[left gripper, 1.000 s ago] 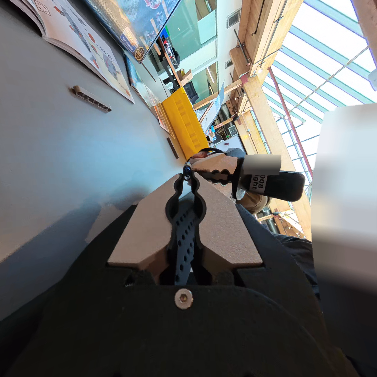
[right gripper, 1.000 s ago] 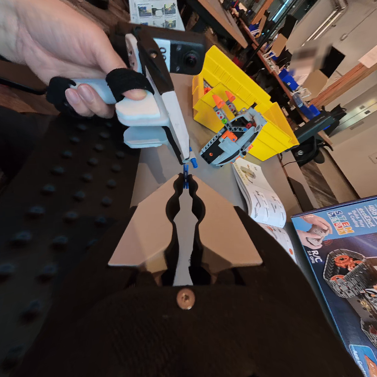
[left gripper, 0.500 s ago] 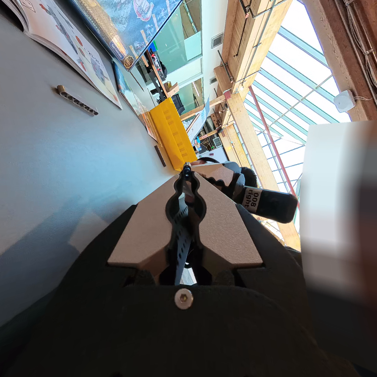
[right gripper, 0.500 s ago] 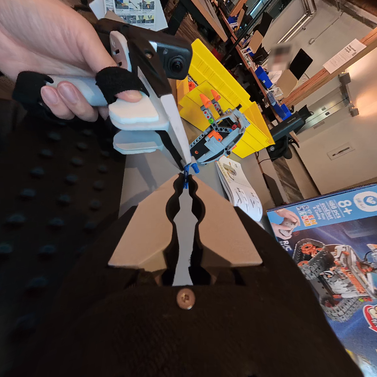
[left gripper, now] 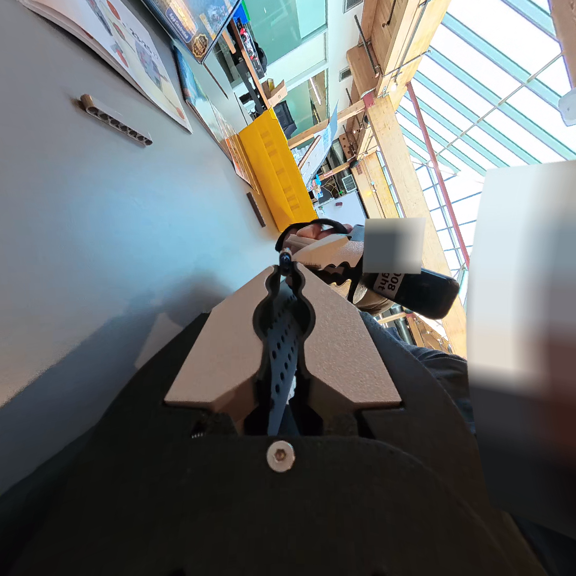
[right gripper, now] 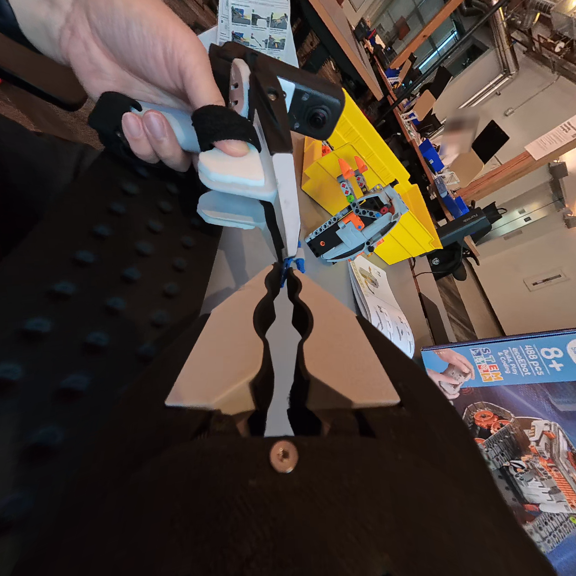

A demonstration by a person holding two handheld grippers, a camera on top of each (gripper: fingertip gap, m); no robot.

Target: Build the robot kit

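Workshop hall, timber beams and glazed roof overhead; grey table [left gripper: 93, 218] as work surface. Items, largest first: blue boxed construction kit [right gripper: 511, 436], printed lettering present, not transcribed; yellow bins [right gripper: 374, 174]; part-built grey and orange model [right gripper: 352, 230] just before the bins; open instruction booklet [right gripper: 383, 308]; loose tan holed beam [left gripper: 115, 123] lying flat beside another booklet. Left gripper [left gripper: 285, 269]: closed on a small blue pin piece [right gripper: 291, 265]. Right gripper [right gripper: 282, 274]: closed on the same or an adjoining blue piece; which one, cannot tell. Both tips meet nose to nose above the table, long axes nearly opposed, blue piece between them. Sticker on right gripper's handle, lettering not transcribed.
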